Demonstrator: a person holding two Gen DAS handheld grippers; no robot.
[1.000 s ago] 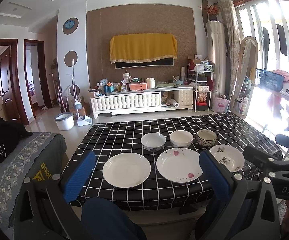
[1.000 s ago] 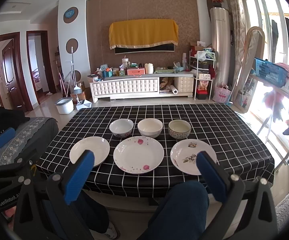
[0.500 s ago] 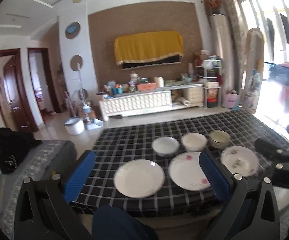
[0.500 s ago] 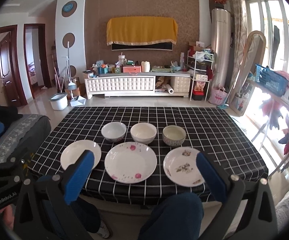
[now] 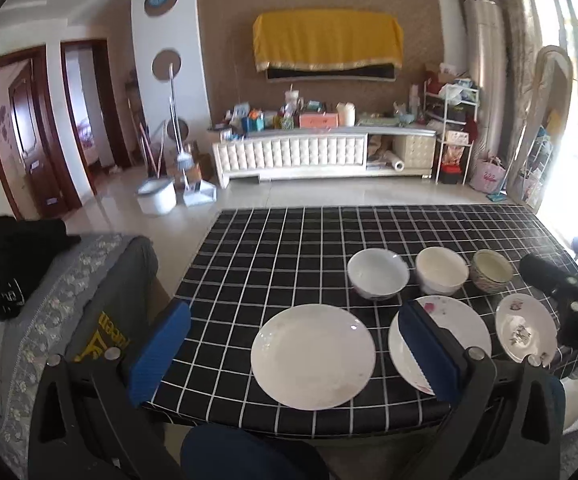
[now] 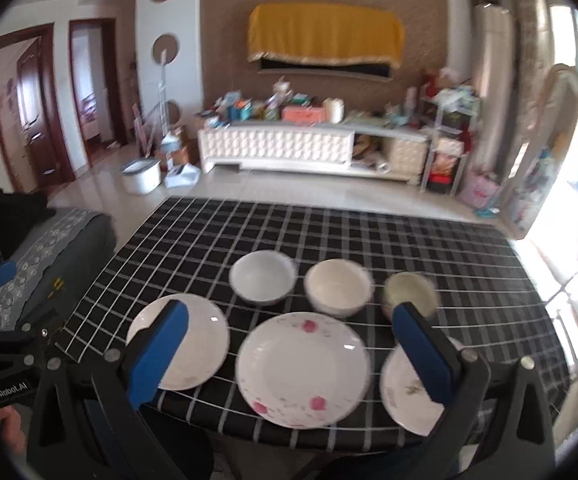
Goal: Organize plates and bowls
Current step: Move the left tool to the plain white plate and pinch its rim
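Note:
Three plates lie in a row near the table's front edge: a plain white plate (image 5: 313, 356) (image 6: 185, 340), a pink-flowered plate (image 5: 457, 328) (image 6: 303, 368), and a small plate with a grey motif (image 5: 523, 330) (image 6: 407, 388). Behind them stand a white bowl (image 5: 377, 274) (image 6: 263, 276), a cream bowl (image 5: 441, 270) (image 6: 337, 286) and a patterned bowl (image 5: 491, 270) (image 6: 409, 290). My left gripper (image 5: 293, 352) hangs open over the plain plate, holding nothing. My right gripper (image 6: 289, 354) hovers open above the flowered plate, empty too.
The black checked tablecloth (image 5: 289, 248) covers the table. A grey sofa arm (image 5: 69, 292) with a black garment (image 5: 9, 252) stands at the left. A person's knee (image 5: 241, 456) sits under the table's near edge. The far half of the table holds no dishes.
Both grippers have moved forward and down toward the front row of plates, so the dishes look larger. The left view has swung left. Both stay open; no dish has moved.

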